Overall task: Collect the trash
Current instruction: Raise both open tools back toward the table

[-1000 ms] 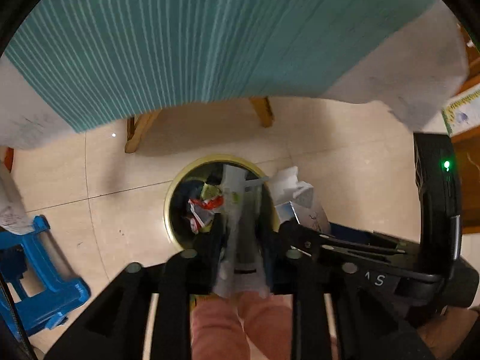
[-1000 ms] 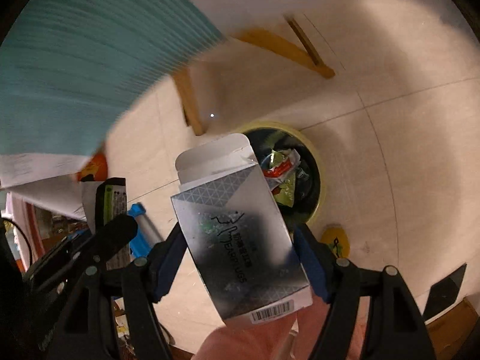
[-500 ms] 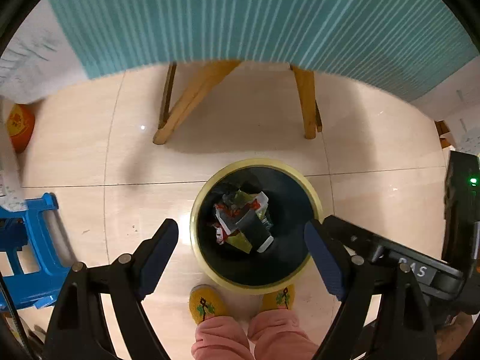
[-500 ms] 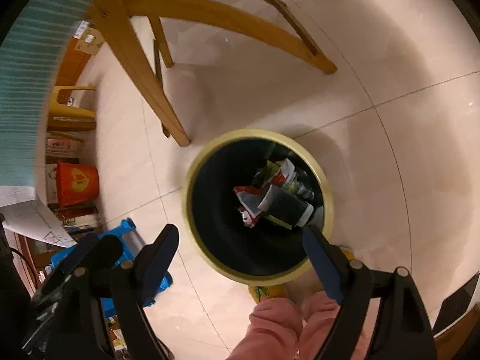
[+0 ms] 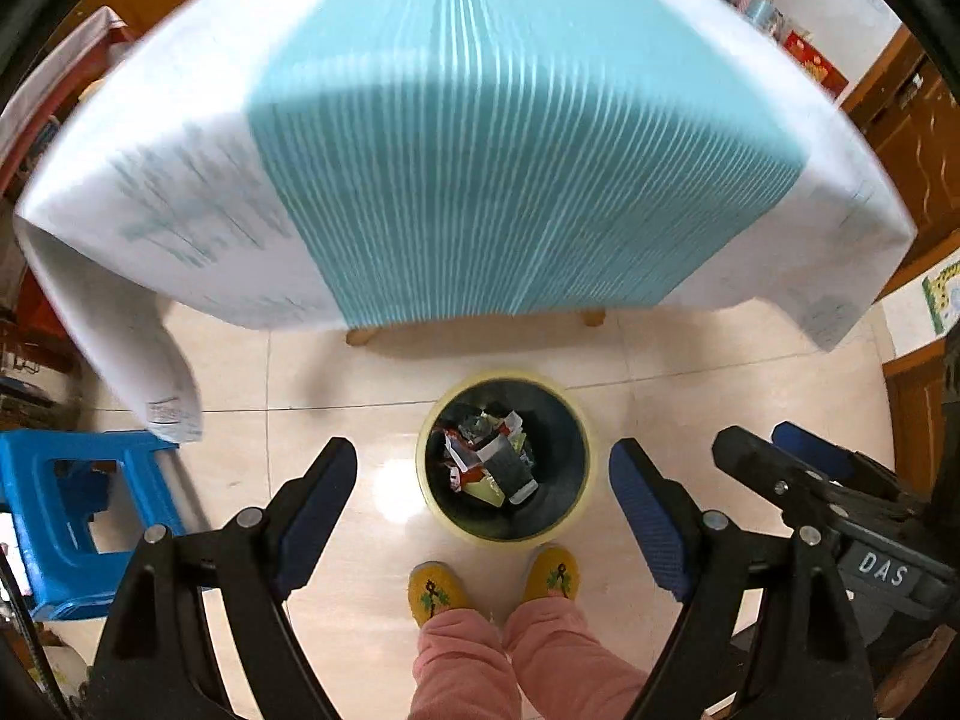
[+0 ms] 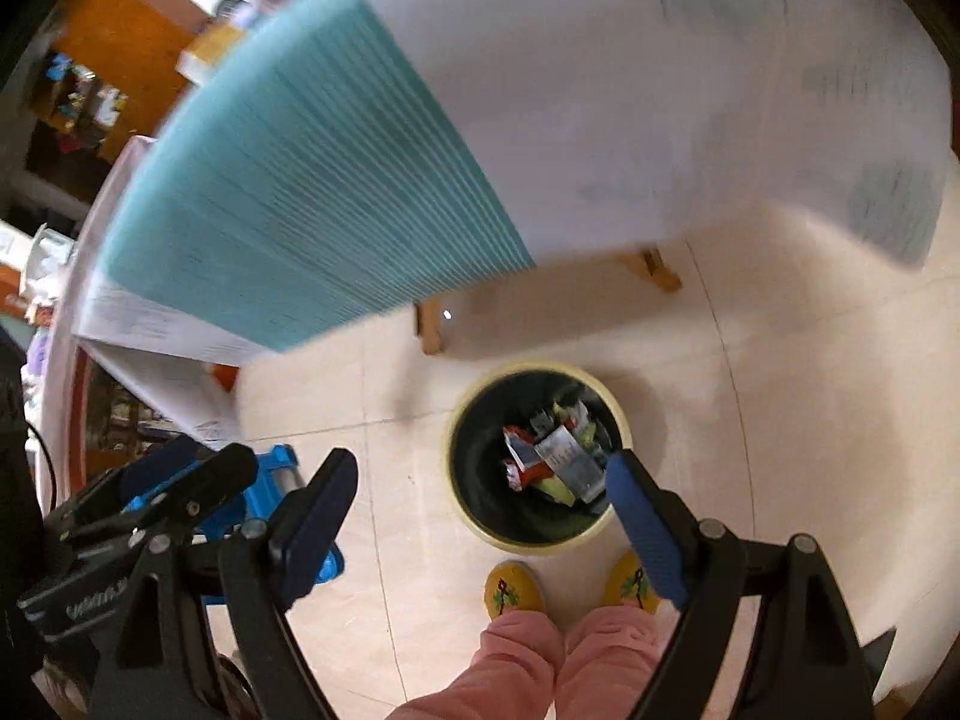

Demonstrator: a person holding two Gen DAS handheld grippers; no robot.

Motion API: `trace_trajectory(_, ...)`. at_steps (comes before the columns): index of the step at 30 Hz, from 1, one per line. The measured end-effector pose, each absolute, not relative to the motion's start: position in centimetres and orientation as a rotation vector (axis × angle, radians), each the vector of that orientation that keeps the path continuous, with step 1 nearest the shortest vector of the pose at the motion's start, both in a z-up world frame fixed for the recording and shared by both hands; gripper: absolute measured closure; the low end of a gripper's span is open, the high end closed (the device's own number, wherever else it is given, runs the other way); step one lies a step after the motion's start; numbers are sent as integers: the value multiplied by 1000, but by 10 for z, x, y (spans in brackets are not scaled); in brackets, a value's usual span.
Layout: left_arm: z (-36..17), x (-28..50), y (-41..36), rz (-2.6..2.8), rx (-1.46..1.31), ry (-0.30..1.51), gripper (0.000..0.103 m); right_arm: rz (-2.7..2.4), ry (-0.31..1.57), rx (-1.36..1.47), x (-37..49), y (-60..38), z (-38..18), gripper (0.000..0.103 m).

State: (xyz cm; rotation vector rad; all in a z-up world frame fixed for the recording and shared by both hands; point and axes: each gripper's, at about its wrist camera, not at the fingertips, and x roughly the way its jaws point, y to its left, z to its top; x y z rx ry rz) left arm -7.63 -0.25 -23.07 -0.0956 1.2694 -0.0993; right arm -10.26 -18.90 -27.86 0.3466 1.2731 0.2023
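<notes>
floor [image 5: 336,372]: glossy beige tile, glare spot showing
bin [image 5: 585,468]: smooth pale-yellow rim, dark matt inside
trash [image 5: 489,459]: crumpled shiny wrappers, printed card
tablecloth [image 5: 510,138]: ribbed teal cloth, white paper-like borders
table leg [image 6: 654,267]: bare wood
stool [image 5: 54,510]: glossy blue plastic
slippers [image 5: 435,591]: yellow fabric
finger pads [image 5: 651,522]: textured blue, black plastic arms

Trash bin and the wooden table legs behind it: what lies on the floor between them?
Only bare tile floor separates the trash bin from the wooden table legs; the left wrist view shows this most plainly.
</notes>
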Motion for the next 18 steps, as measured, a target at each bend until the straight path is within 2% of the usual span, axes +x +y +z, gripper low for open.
trace_trajectory(12, -64, -80, 24, -55, -201, 1138, 18, 298, 1105, 127, -93, -177, -113, 18)
trace_trajectory(18, 12, -75, 29, 9, -188, 1015, 18, 346, 994, 83, -81, -168, -41, 18)
